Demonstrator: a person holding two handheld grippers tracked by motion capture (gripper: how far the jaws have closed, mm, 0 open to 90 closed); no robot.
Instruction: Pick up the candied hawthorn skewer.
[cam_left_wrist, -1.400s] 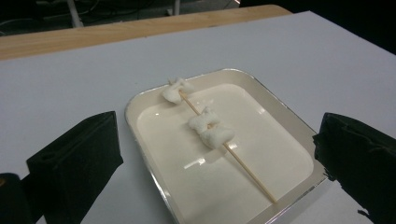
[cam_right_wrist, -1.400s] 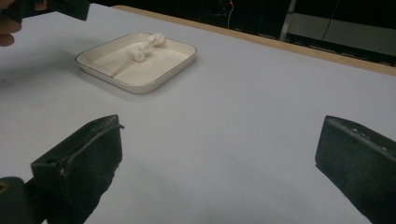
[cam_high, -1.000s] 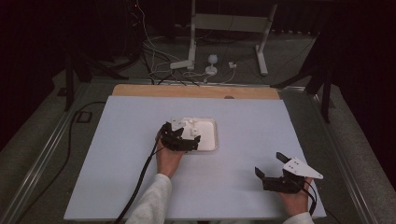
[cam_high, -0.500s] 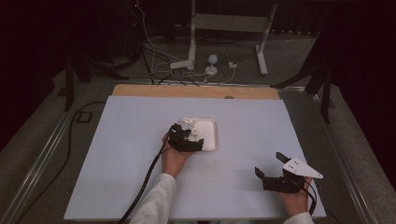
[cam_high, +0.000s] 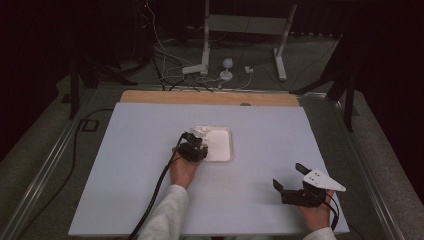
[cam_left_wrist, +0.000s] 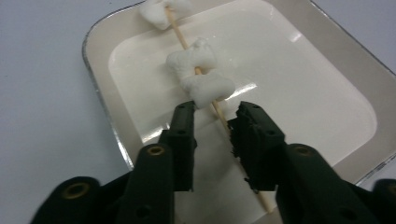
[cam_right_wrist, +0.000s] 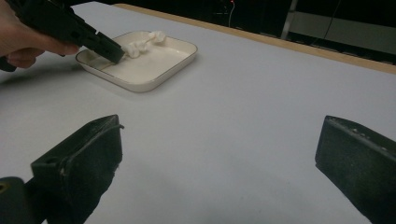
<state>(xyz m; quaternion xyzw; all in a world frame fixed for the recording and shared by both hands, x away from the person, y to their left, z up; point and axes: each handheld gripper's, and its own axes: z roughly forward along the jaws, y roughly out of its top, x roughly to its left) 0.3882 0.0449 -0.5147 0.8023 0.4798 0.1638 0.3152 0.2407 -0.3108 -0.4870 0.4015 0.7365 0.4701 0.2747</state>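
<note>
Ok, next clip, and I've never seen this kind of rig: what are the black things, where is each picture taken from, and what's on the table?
There is no robot: a person holds a claw in each hand. One picture looks down from above the table; the other two come from cameras riding on the claws. On the table sits a white plate with marshmallows on a wooden skewer. The left claw has just been closing, with the skewer's stick between its jaws but not yet pinched. The right claw rests open, holding nothing.
</note>
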